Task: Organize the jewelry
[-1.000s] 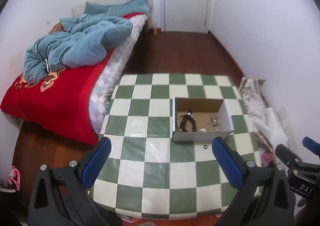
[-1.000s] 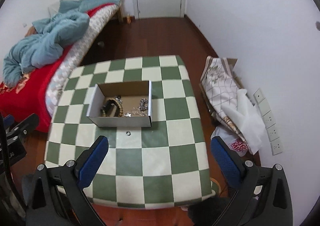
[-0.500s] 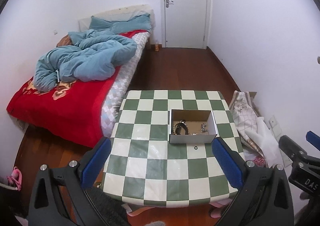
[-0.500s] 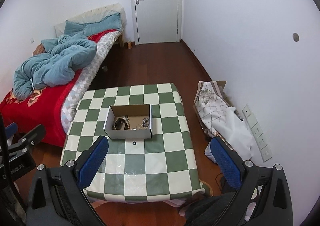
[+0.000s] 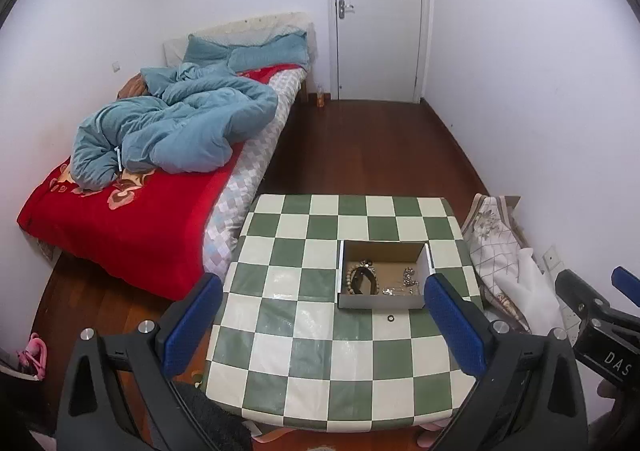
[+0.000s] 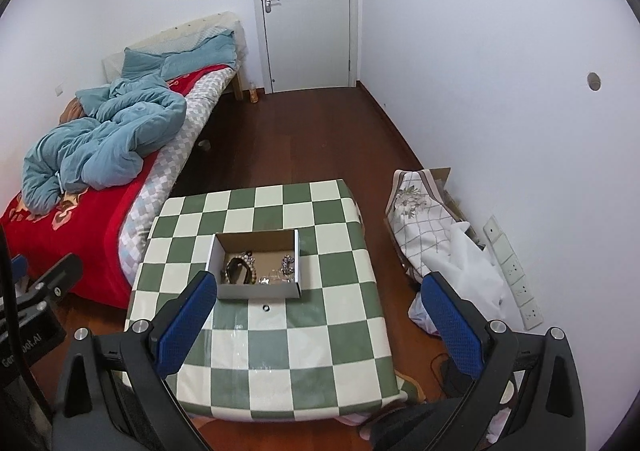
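Jewelry sits in the cardboard box (image 5: 382, 283); one ring (image 5: 390, 318) remains on the bench (image 5: 320, 331) (both grippers spread wide, empty)

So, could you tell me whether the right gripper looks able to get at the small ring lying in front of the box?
Probably yes: the small ring lies alone on the checkered table, apart from the cardboard box, nothing over it. The right gripper hangs well above, jaws open.

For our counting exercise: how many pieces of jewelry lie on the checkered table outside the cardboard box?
1: a small dark ring lies on the checkered table, just in front of the cardboard box. The box walls may hide others behind it.
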The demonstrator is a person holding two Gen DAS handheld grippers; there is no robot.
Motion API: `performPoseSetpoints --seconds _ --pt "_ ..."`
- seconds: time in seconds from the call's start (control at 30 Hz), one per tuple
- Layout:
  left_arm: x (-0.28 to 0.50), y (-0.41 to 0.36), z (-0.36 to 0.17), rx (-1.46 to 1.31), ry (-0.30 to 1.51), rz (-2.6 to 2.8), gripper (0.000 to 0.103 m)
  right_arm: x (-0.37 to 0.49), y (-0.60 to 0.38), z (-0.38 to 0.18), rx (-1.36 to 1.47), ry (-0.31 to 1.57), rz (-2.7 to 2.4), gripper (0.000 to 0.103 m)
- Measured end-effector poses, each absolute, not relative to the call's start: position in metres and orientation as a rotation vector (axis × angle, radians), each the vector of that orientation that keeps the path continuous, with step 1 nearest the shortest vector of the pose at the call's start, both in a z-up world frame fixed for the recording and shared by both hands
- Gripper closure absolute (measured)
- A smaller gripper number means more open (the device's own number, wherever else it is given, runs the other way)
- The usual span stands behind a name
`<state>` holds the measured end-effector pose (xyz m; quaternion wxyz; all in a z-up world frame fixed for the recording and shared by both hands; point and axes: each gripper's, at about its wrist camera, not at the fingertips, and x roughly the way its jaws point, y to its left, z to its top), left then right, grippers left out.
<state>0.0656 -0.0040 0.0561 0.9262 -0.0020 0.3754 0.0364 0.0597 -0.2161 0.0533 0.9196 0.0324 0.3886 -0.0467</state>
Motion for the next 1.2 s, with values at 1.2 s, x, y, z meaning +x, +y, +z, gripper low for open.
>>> performPoseSetpoints --seconds 1.2 --pt "0.124 -0.007 0.029 0.001 0.872 0.091 0.0 0.136 -0.202 0.006 0.016 0.923 -0.076 0.0"
